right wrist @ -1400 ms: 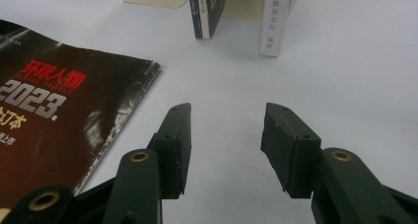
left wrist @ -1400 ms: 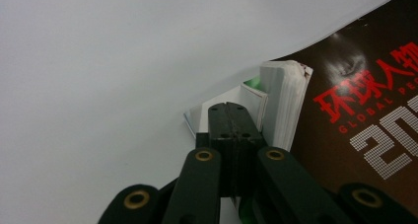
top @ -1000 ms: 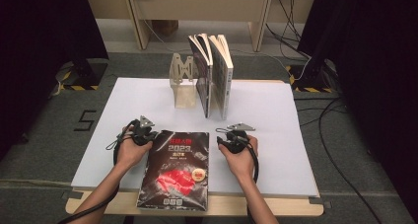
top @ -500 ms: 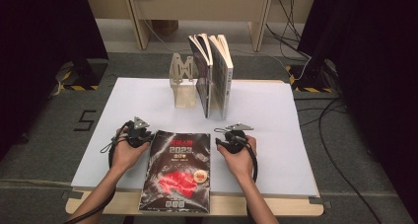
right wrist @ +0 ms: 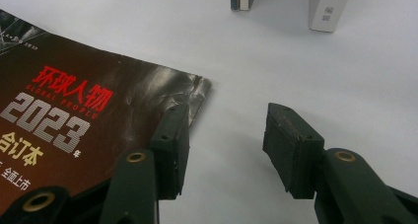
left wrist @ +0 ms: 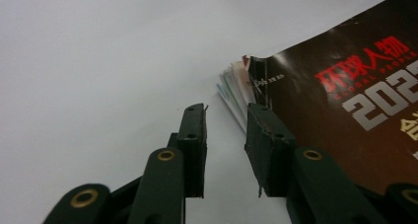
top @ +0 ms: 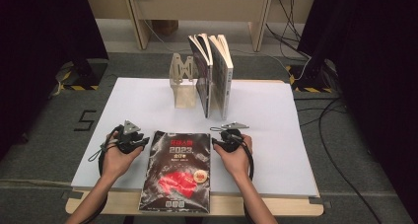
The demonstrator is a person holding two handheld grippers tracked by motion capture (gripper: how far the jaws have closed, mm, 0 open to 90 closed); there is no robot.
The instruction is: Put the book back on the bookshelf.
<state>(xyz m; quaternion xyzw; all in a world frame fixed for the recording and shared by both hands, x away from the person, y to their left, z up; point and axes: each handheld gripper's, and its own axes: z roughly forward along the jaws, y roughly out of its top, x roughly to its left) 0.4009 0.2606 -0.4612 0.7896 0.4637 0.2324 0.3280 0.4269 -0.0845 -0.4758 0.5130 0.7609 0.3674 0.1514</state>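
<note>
**Two grippers flank a dark magazine on a white table**

In the high view, a dark magazine (top: 176, 170) with red and white print lies flat at the near edge of the white table (top: 276, 130), its near end hanging just past the edge. The left gripper (top: 139, 142) sits just beside the magazine's far left corner, held in the left hand (top: 117, 157). The right gripper (top: 217, 142) sits just beside the far right corner, held in the right hand (top: 235, 157). Farther back, two books (top: 212, 76) stand upright against a metal bookend (top: 181, 81).

In the left gripper view, the jaws stand narrowly apart with nothing between them; one jaw lies over the magazine's corner (left wrist: 256, 81), where the page edges fan out.

In the right gripper view, the jaws stand wide apart and empty. One jaw rests at the magazine's creased corner (right wrist: 197, 93), the other over bare table. The feet of the books (right wrist: 325, 7) show at the far edge.
</note>
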